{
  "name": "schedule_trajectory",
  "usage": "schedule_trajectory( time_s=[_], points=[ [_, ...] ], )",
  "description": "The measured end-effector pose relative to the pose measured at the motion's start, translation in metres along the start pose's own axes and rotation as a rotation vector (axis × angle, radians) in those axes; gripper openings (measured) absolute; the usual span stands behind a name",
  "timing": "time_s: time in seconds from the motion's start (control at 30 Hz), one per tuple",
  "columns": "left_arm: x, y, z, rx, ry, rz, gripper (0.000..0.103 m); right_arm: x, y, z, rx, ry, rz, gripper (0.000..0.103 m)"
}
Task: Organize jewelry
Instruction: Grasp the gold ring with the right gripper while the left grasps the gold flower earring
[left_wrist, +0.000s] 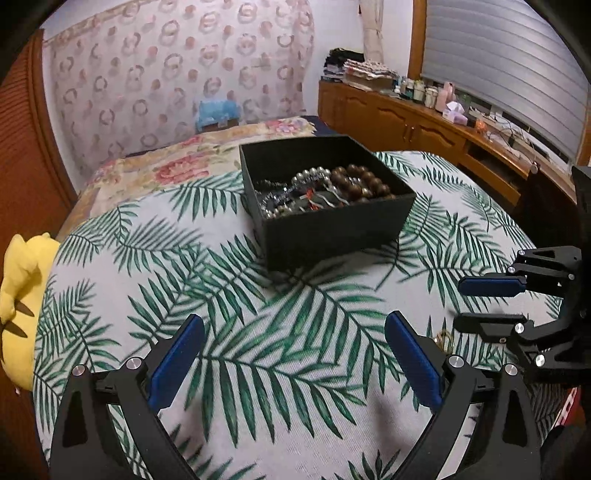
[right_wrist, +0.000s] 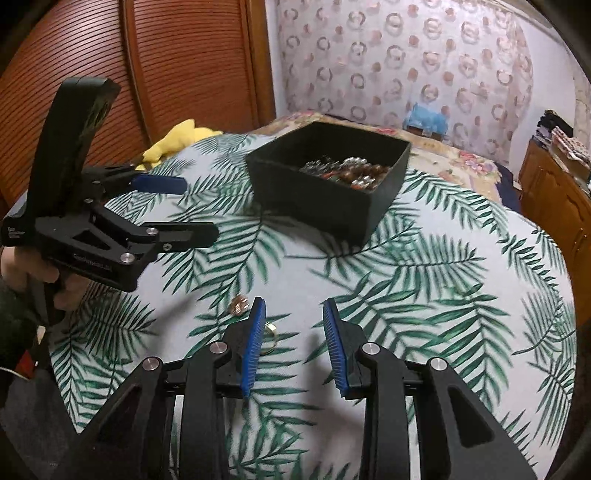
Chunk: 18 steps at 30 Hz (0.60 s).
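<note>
A gold ring (right_wrist: 272, 334) on the palm-leaf cloth (right_wrist: 443, 295) is half hidden behind a blue ribbed pad (right_wrist: 253, 347) of the right gripper (right_wrist: 294, 314); beside it lies a small coppery piece (right_wrist: 239, 305), too blurred to name. The right jaws stand parted with nothing between them. The left gripper (left_wrist: 293, 328) is spread wide and empty over the cloth, a hand (right_wrist: 22, 269) cut off at its handle. Farther back sits a square matte black box (left_wrist: 332, 221) holding a tangle of jewelry: round brown wooden beads (left_wrist: 364, 181), shiny silver beads (left_wrist: 314, 173) and thin chains I can't separate. A yellow plush toy (left_wrist: 18, 295) lies at the cloth's edge
</note>
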<state>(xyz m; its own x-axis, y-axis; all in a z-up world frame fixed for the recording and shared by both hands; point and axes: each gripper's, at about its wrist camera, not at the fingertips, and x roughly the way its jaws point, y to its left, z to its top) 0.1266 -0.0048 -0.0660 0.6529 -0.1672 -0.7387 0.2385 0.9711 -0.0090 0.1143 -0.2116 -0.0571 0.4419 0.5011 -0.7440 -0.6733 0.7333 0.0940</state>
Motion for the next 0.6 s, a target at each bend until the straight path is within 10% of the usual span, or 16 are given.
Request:
schedule_trajectory(
  time_s=[0.6],
  points=[
    [0.007,-0.012,-0.019,0.008,0.046,-0.016,0.094,0.010,0.019,-0.007,-0.100,0.052,-0.038,0.027]
  ],
)
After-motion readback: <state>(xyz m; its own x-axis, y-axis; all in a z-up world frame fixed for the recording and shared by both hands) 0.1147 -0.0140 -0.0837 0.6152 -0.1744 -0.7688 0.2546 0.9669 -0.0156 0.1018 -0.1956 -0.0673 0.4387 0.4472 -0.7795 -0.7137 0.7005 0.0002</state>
